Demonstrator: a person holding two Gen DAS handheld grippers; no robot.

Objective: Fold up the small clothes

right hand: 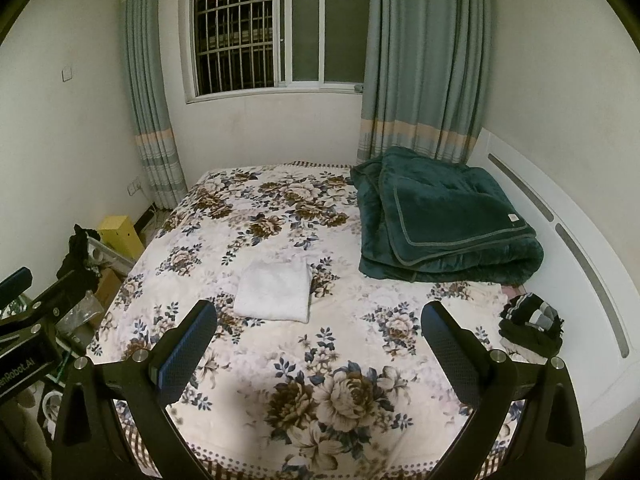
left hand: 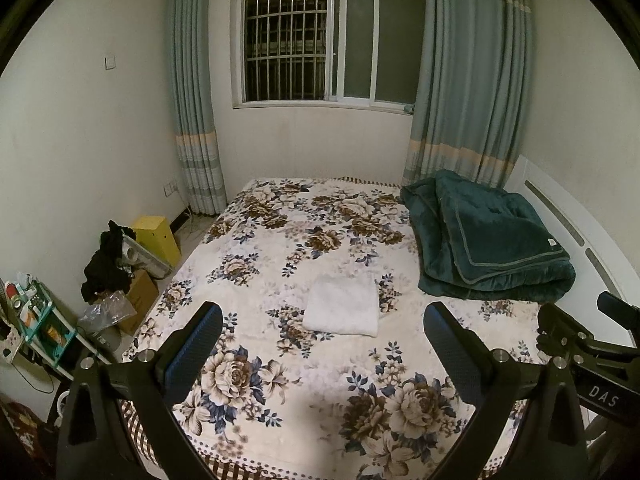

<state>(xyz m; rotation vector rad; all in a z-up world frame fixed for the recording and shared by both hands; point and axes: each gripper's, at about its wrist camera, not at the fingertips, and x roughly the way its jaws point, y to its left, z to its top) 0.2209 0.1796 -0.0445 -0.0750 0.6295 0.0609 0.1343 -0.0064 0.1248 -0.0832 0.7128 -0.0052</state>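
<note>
A white folded cloth (left hand: 342, 307) lies flat in the middle of the floral bed cover (left hand: 304, 392); it also shows in the right wrist view (right hand: 275, 291). A small pile of dark and grey striped clothes (right hand: 530, 322) lies at the bed's right edge. My left gripper (left hand: 323, 316) is open and empty, held above the bed's near end, short of the white cloth. My right gripper (right hand: 319, 314) is open and empty, also above the near end, with the cloth ahead to its left. The right gripper's body shows at the right of the left wrist view (left hand: 588, 344).
A folded dark green blanket (left hand: 492, 240) lies at the bed's far right, next to the white headboard (right hand: 568, 232). Left of the bed are cardboard boxes (left hand: 140, 296), a yellow box (left hand: 158, 236), black clothing (left hand: 106, 262) and a small shelf (left hand: 44, 320). Window and curtains stand behind.
</note>
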